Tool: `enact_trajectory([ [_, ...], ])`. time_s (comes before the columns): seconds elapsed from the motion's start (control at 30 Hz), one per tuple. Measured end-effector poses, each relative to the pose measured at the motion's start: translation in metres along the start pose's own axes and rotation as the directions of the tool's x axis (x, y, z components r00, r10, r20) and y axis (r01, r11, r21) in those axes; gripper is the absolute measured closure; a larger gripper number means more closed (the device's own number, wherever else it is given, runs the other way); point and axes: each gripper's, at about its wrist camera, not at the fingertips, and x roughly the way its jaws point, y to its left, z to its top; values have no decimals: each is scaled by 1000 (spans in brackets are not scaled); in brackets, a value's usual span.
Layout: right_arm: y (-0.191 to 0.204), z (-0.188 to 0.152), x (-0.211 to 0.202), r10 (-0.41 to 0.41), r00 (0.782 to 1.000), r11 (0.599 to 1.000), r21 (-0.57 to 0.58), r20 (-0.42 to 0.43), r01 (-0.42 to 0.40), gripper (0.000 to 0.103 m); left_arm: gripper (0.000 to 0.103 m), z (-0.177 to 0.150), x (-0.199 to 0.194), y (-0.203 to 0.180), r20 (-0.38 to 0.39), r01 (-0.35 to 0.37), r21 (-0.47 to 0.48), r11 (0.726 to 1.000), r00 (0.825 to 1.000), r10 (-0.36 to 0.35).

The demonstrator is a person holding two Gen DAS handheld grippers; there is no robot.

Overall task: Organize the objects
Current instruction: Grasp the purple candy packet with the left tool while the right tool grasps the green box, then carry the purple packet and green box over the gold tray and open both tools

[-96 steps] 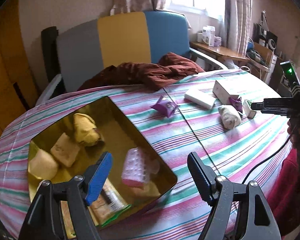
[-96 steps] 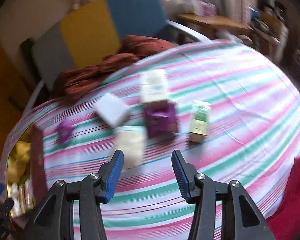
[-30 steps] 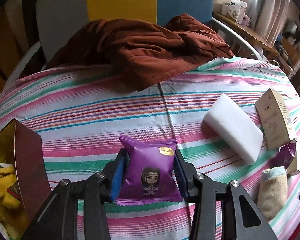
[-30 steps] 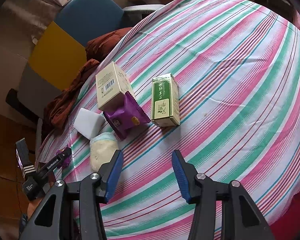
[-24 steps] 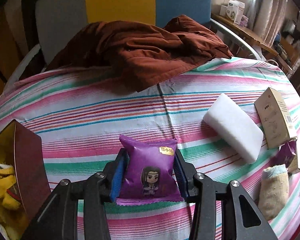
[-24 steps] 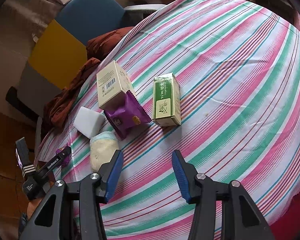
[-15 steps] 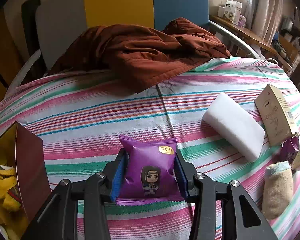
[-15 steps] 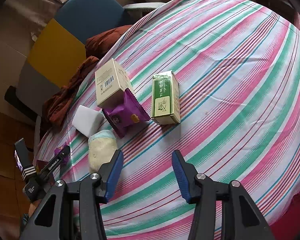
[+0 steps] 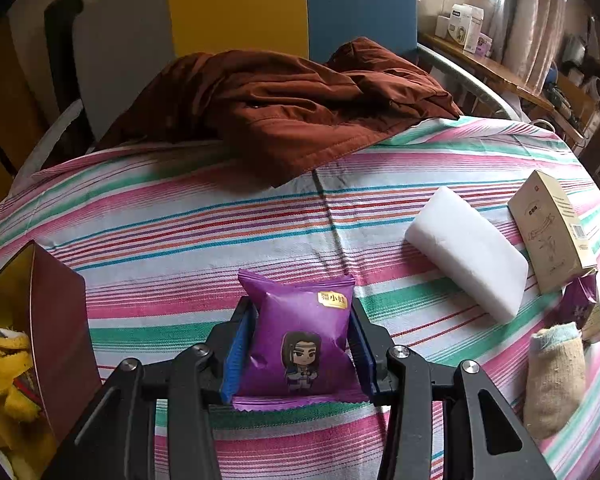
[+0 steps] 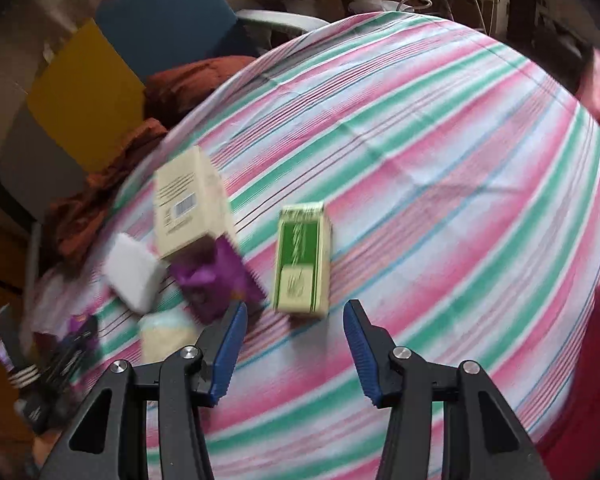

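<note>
Striped tablecloth point(image 9: 220, 216), left gripper point(image 9: 302, 344) clamped on purple packet point(image 9: 300, 340), right gripper point(image 10: 294, 340) empty and open; lift packet straight, clear the box point(image 9: 56, 320) wall.

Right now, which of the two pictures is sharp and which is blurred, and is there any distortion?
Left wrist view: sharp; the print on the purple snack packet held in the left gripper is readable. Right wrist view: smeared by motion; the green box and beige box are streaked. Both views: fisheye bends the striped tablecloth into a dome.
</note>
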Motion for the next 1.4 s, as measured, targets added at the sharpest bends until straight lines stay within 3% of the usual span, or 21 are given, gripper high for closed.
enact_trajectory([
  [0.13,5,19,32,-57,998,998,-27,-20,57,54,57,0,0,0,2,2,-3,1000,1000,-2],
  [0.2,4,21,47,-96,994,994,-52,-43,94,70,57,1,1,0,4,2,-3,1000,1000,-2],
  [0.23,5,21,46,-108,994,992,-66,-32,105,71,57,1,1,0,4,2,-3,1000,1000,-2],
  [0.37,1,19,28,-92,995,993,-70,39,95,72,57,1,0,-1,9,-4,2,1000,1000,4],
  [0.73,14,20,14,-70,990,988,-130,120,85,71,60,-14,-17,-13,-11,37,14,999,999,-37],
  [1.07,37,16,2,12,983,975,-219,181,29,71,60,-43,-81,-33,78,79,67,995,993,-84],
  [1.4,41,11,-9,36,976,971,-239,216,17,71,60,-64,-151,-22,193,96,61,993,975,-106],
])
